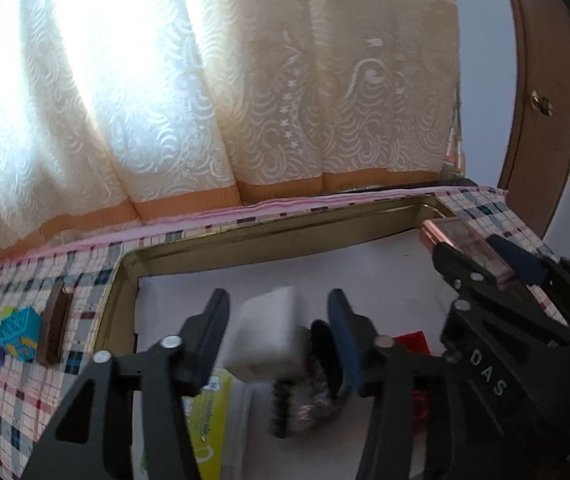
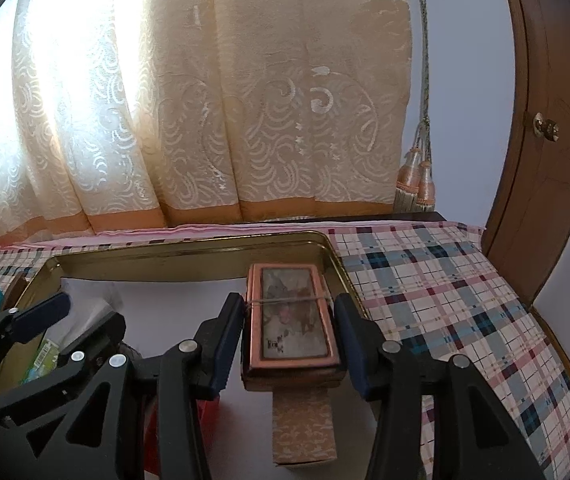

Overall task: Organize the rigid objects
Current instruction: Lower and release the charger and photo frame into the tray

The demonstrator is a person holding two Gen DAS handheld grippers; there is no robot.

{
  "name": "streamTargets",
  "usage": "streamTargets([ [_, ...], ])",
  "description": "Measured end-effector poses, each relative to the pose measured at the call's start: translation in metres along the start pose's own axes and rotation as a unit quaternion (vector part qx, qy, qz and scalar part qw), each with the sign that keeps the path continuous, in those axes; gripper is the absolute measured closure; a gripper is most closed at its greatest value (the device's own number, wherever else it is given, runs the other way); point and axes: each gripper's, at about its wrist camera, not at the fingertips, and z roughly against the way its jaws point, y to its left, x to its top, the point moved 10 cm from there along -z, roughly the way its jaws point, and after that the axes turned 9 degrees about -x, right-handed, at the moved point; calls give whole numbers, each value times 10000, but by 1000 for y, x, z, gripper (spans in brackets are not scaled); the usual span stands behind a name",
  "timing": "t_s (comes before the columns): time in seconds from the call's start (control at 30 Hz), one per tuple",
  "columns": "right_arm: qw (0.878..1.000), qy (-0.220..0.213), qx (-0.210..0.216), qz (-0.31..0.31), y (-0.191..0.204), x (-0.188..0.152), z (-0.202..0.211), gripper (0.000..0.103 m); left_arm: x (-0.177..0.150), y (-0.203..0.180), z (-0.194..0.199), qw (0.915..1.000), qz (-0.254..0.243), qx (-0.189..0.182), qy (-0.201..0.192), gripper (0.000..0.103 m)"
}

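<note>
- Framed picture point(image 2: 291, 316) over tray point(image 2: 189, 258) far right corner, between right gripper point(image 2: 289, 344) jaws; contact unclear.
- Left gripper point(image 1: 279, 340) jaws apart, holding nothing, above white block point(image 1: 269, 332).
- Risk: narrow side grip, may tilt or slip.

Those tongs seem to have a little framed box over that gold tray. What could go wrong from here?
The right tongs hold the copper-framed box by its long sides, seemingly above the tray floor; a loose grip might drop it. It sits close to the tray corner wall and could knock the rim. The left tongs hang open over the crowded white block and dark brush, so the two tools might bump.
</note>
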Motion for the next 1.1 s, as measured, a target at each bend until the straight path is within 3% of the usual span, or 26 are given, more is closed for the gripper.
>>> streamTargets([
  [0.13, 9991, 73, 123, -400, -11, -2, -1, 45, -3, 11, 1, 9991, 417, 8, 80, 22],
  [0.27, 9949, 51, 478, -884, -18, -1, 2, 44, 4, 19, 17, 9972, 594, 88, -445, 0],
  [0.47, 9925, -533, 432, -1015, -25, 11, 24, 38, 17, 10, 48, 9947, 229, -49, -1002, 0],
  [0.63, 9824, -1495, 59, -1114, -39, 23, 57, 22, 13, 19, 64, 9922, -47, 275, -1211, 0],
  [0.73, 9750, -1860, 86, -1217, -45, 28, 72, 21, 7, 31, 71, 9901, -67, 491, -1311, 0],
  [0.87, 9652, -2272, -35, -1296, -52, 30, 91, 18, 0, 50, 84, 9861, 28, 685, -1511, 0],
  [1.1, 9491, -2729, -693, -1411, -65, 27, 120, 13, -8, 56, 97, 9810, -202, 949, -1680, 0],
])
